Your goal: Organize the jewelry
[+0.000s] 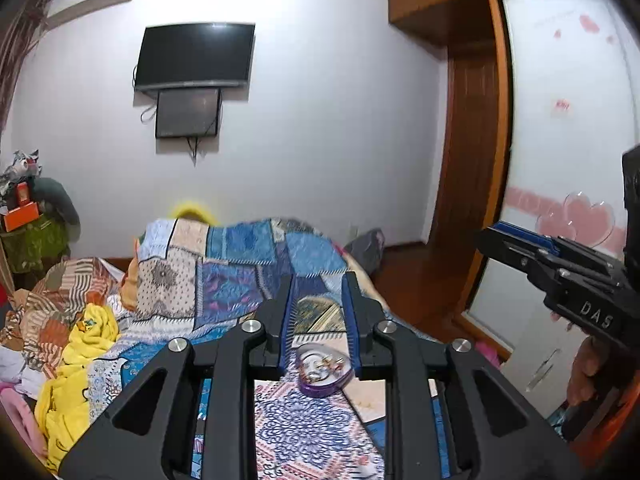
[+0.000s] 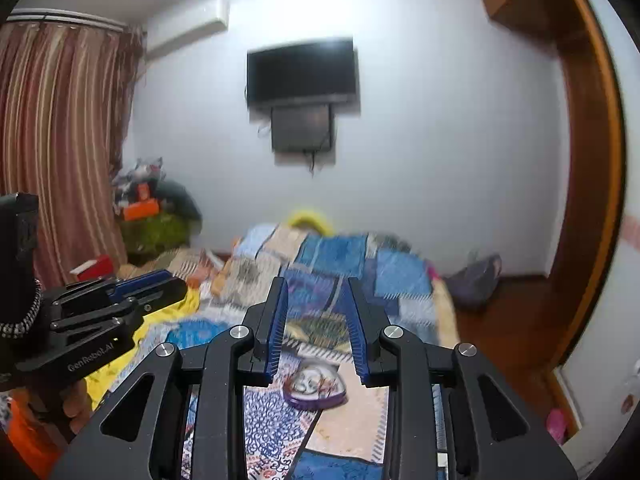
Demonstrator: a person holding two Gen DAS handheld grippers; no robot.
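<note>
Patchwork bedding in blues, creams and orange prints covers the bed (image 1: 248,264) that fills the lower half of both views.

Left gripper (image 1: 319,280) hangs above the bedding with its jaws apart and nothing between the blue-lined fingers (image 1: 289,320). Just below the gap, resting on the quilt, sits a small purple heart-shaped jewelry box (image 1: 325,370), lid off, with a tangle of silver and gold pieces inside that is too small to sort out. Right gripper (image 2: 318,286) is likewise spread and holding nothing, and the same purple box (image 2: 314,386) lies on the quilt beneath its fingers, blurred in this view.

From the left wrist camera the right gripper (image 1: 486,236) shows at the far right edge, side-on, so its jaw state cannot be read from there; the left gripper (image 2: 176,282) shows the same way at the left edge of the right wrist view.

Further out, a crumpled yellow cloth (image 1: 80,364) lies at the left side of the bed. On the white wall beyond hangs a dark television (image 1: 195,56) with a smaller dark panel (image 1: 188,112) under it. Striped curtains (image 2: 60,140) hang at the left, and a wooden wardrobe frame (image 1: 472,120) stands at the right.
</note>
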